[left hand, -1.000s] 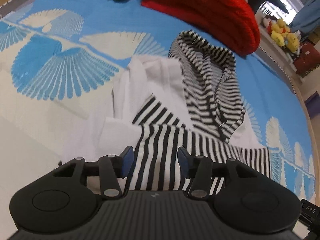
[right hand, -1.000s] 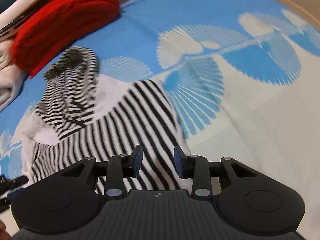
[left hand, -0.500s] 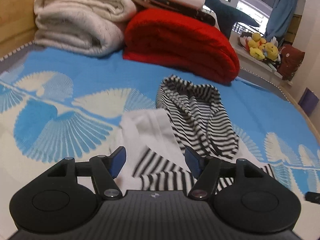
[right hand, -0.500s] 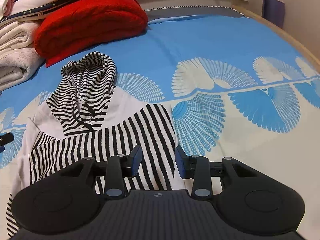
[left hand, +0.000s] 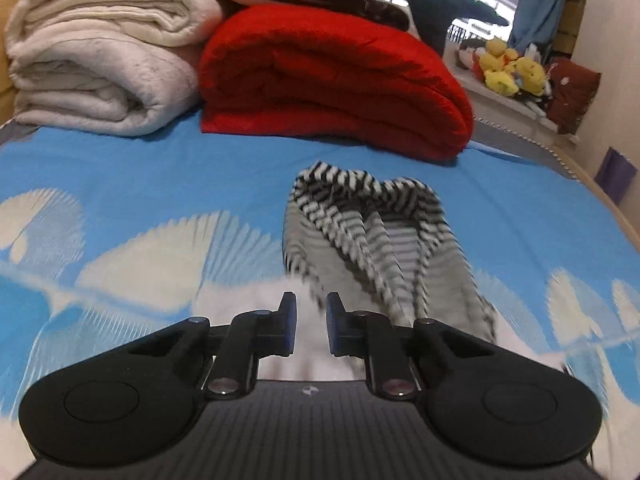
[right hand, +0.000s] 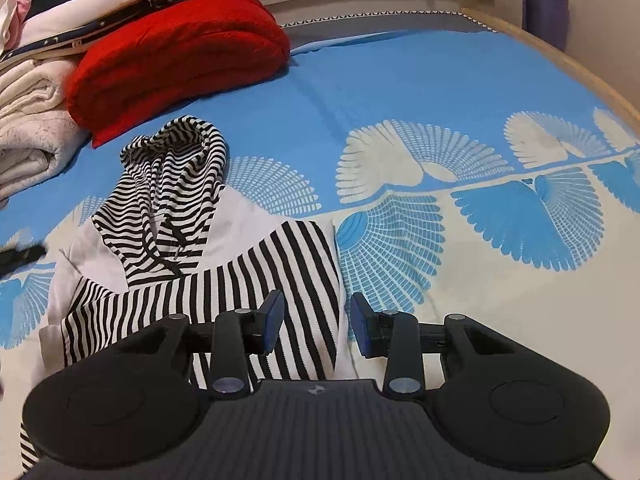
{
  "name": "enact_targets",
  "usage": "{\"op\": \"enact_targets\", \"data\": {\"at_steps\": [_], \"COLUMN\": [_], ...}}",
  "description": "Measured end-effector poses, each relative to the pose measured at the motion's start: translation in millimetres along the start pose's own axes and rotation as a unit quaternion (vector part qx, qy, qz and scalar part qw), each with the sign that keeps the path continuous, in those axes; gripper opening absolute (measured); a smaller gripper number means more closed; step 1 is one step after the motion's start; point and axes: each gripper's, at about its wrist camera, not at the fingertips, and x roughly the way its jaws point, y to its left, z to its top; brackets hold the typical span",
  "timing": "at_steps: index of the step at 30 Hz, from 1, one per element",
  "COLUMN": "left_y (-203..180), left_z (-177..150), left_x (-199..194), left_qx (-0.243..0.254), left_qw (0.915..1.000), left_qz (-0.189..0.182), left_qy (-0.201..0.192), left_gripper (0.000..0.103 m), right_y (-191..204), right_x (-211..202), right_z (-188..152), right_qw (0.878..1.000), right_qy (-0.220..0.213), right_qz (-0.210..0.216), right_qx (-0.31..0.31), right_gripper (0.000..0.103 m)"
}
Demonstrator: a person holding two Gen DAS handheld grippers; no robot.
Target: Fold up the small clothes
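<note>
A small white hooded top with black-and-white striped hood and sleeves [right hand: 208, 256] lies spread on the bed's blue cover with white fan pattern [right hand: 400, 92], a striped sleeve folded across its body. The left gripper [left hand: 311, 330] is closing its jaws, with nothing seen pinched between them. The right gripper [right hand: 317, 326] is held with jaws spread above the sleeve edge. Judged mid-fold; next, the hood should be gripped and brought down over the body.
</note>
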Motion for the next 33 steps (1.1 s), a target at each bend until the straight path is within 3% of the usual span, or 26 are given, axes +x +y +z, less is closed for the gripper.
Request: {"op": "enact_targets", "data": {"at_steps": [5,10,12,15,16,19,21,22,24,26,29,33], "left_y": [-1,8,11,17,17,12,10,8,4,-4,-9,-13], "left_z": [67,116,130,144,147,149,147,143,136,130,128,129], "left_x": [80,156,179,213,225,251,266,275,285,285,267,191], "left_qx": [0.005,-0.037,-0.053,-0.089,-0.097,-0.087,-0.080,-0.078,-0.063,-0.020,0.008,0.051], "left_qw": [1.0000,0.9991,0.9981,0.9954,0.9943,0.9937,0.9936,0.9929,0.9930,0.9950,0.9958,0.9961], "left_qz": [0.002,0.015,0.026,0.023,0.025,0.048,0.043,0.037,0.032,0.025,-0.003,-0.058], "left_qy": [0.000,0.016,0.016,0.025,0.036,0.052,0.067,0.082,0.095,0.095,0.091,0.043], "left_gripper": [0.017,0.020,0.028,0.052,0.064,0.067,0.067,0.066,0.053,0.014,0.009,0.009], "right_y": [-7,-16,-17,-21,-23,-23,-21,-21,-23,-26,-27,-19], "right_x": [12,25,29,42,45,48,48,47,47,50,50,34], "right_z": [-2,2,2,3,4,5,7,8,8,8,9,12], "right_qw": [1.000,1.000,1.000,0.999,0.999,0.998,0.999,0.999,0.999,0.998,0.998,0.999], "right_qy": [0.009,0.016,0.017,0.031,0.035,0.038,0.032,0.028,0.023,0.028,0.035,0.017], "right_qz": [-0.006,-0.018,-0.018,-0.027,-0.028,-0.025,-0.028,-0.031,-0.040,-0.047,-0.045,-0.037], "right_qx": [0.000,0.010,0.007,0.013,0.021,0.034,0.026,0.023,0.023,0.029,0.040,0.029], "right_gripper": [0.038,0.038,0.038,0.038,0.038,0.038,0.038,0.038,0.038,0.038,0.038,0.038]}}
